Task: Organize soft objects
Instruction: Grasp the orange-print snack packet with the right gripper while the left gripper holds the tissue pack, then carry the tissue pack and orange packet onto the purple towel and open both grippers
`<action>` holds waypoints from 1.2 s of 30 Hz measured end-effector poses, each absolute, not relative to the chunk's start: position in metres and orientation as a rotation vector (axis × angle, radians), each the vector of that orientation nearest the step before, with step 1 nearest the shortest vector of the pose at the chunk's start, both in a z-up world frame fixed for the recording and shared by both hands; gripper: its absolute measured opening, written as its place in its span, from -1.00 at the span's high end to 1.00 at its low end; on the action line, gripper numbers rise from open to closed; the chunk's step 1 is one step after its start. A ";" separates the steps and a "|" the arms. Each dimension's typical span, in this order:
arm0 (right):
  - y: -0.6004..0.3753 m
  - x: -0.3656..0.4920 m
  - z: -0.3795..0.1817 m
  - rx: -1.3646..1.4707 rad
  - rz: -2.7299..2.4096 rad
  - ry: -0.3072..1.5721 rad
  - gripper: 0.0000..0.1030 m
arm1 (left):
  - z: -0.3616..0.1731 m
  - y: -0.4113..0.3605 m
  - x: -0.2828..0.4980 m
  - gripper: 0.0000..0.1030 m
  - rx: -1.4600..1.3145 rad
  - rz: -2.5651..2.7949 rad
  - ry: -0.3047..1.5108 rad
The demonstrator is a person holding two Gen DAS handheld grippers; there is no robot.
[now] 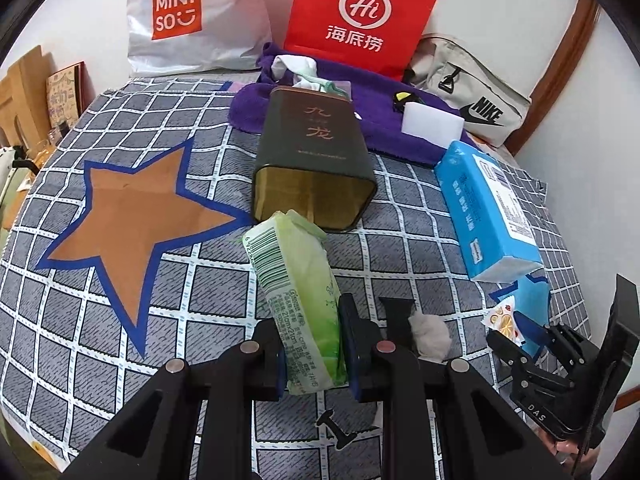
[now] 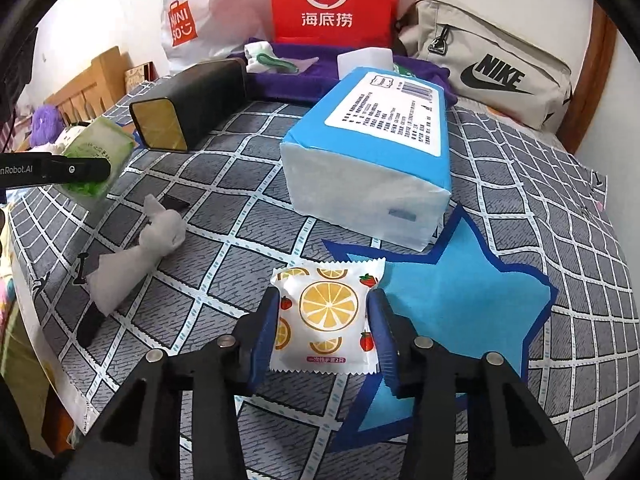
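My left gripper (image 1: 312, 344) is shut on a green tissue pack (image 1: 296, 288), held above the checked cloth near the open mouth of a dark tin box (image 1: 316, 160) that lies on its side. The pack also shows in the right wrist view (image 2: 96, 152). My right gripper (image 2: 326, 320) is shut on a white sachet with orange slices (image 2: 326, 316), at the edge of the blue star (image 2: 452, 312). A large blue tissue pack (image 2: 372, 152) lies behind it. A crumpled grey tissue (image 2: 140, 248) lies to the left.
An orange star (image 1: 136, 204) is on the cloth at the left. A purple towel (image 1: 384, 116) with a white block (image 1: 432, 124) lies behind the tin. A Miniso bag (image 1: 192, 20), a red bag (image 1: 360, 12) and a Nike pouch (image 1: 472, 92) stand at the back.
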State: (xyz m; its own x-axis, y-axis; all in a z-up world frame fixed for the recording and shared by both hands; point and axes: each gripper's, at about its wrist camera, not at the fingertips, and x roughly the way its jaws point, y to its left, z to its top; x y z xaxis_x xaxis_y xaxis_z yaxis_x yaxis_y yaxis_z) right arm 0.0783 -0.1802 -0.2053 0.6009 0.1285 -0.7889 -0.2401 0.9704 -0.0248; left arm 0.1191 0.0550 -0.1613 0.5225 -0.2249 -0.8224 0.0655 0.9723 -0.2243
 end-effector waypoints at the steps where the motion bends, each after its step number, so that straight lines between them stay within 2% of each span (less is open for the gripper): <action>1: -0.179 0.078 -0.205 -0.138 0.217 0.901 0.22 | -0.161 0.055 0.119 0.59 -0.174 -0.180 1.010; 3: -0.177 0.078 -0.205 -0.132 0.230 0.911 0.33 | -0.158 0.055 0.119 0.59 -0.173 -0.186 1.009; 5: -0.177 0.080 -0.203 -0.112 0.254 0.928 0.62 | -0.153 0.056 0.118 0.59 -0.171 -0.186 1.002; 6: -0.178 0.081 -0.201 -0.092 0.269 0.943 0.63 | -0.151 0.057 0.118 0.59 -0.173 -0.188 0.998; 13: -0.175 0.080 -0.179 -0.056 0.324 0.921 0.68 | -0.133 0.058 0.121 0.59 -0.166 -0.184 0.972; 21: -0.179 0.083 -0.128 -0.028 0.364 0.827 0.68 | -0.108 0.049 0.129 0.59 -0.147 -0.183 0.943; 36: -0.195 0.136 -0.069 -0.021 0.331 0.735 0.68 | -0.065 0.020 0.167 0.59 -0.105 -0.207 0.904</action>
